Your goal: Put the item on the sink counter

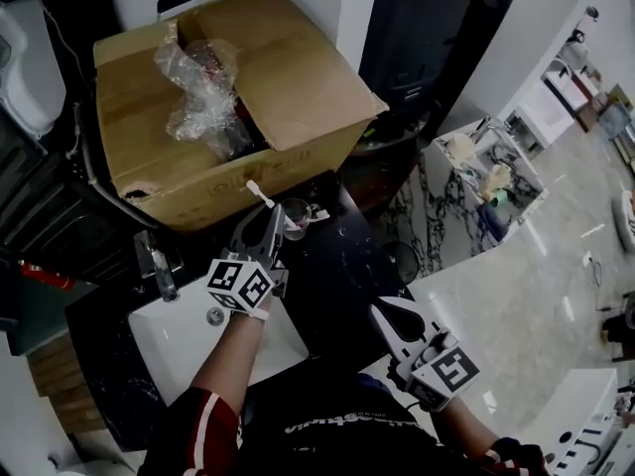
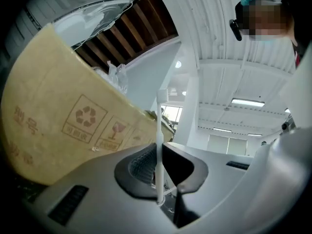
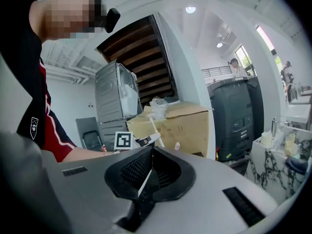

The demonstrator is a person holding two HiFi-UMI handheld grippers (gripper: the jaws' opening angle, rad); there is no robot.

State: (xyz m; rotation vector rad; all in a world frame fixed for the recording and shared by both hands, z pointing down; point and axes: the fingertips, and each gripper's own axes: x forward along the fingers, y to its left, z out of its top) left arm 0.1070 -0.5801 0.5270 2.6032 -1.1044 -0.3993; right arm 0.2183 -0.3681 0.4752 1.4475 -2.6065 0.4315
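My left gripper (image 1: 270,213) is shut on a thin white stick that looks like a toothbrush (image 1: 260,195). It hovers over the black sink counter (image 1: 342,266), just in front of the cardboard box (image 1: 298,77). In the left gripper view the toothbrush (image 2: 159,130) stands upright, pinched between the dark pads of my left gripper (image 2: 160,150). A clear glass cup (image 1: 295,213) stands right beside those fingertips. My right gripper (image 1: 383,311) hangs lower right over the counter's edge. In its own view my right gripper (image 3: 148,152) is shut with nothing between its jaws.
The open cardboard box holds crumpled clear plastic wrap (image 1: 198,82). A chrome faucet (image 1: 157,264) stands over the white basin (image 1: 189,350) at lower left. A marble-patterned vanity (image 1: 474,181) with small items stands to the right, beyond a white floor.
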